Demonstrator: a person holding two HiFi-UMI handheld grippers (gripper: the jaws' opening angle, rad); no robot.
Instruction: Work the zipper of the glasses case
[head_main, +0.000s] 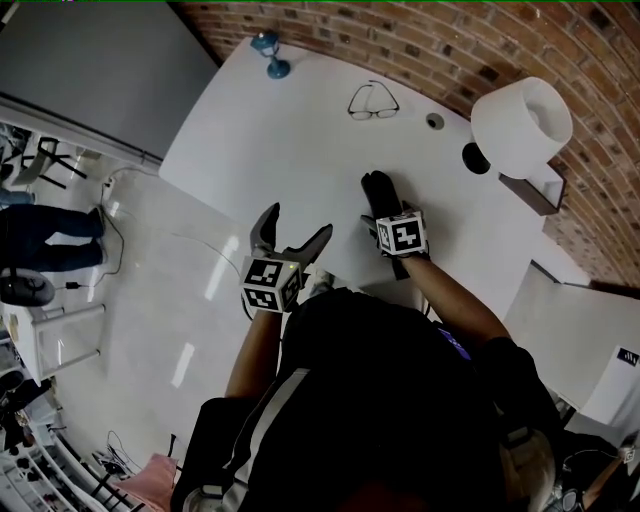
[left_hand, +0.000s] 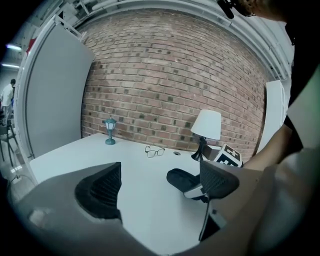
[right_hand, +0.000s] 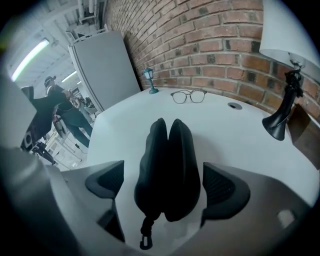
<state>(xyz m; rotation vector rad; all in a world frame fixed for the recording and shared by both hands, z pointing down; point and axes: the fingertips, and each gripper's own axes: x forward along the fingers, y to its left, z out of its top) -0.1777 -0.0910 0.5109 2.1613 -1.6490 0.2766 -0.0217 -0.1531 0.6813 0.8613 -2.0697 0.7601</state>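
Observation:
The black glasses case (right_hand: 167, 170) stands on edge on the white table (head_main: 290, 130), its seam toward the camera and its zipper pull (right_hand: 145, 239) hanging at the near end. My right gripper (right_hand: 163, 182) is open, with a jaw on each side of the case and a narrow gap at either pad. In the head view the right gripper (head_main: 380, 205) sits over the case (head_main: 378, 188). My left gripper (head_main: 292, 232) is open and empty, to the left of the case (left_hand: 181, 180) and apart from it.
A pair of glasses (head_main: 373, 101) lies farther back on the table. A small teal lantern (head_main: 270, 55) stands at the far left corner and a white-shaded lamp (head_main: 520, 125) at the right by the brick wall. A cable hole (head_main: 434, 121) is beside the lamp.

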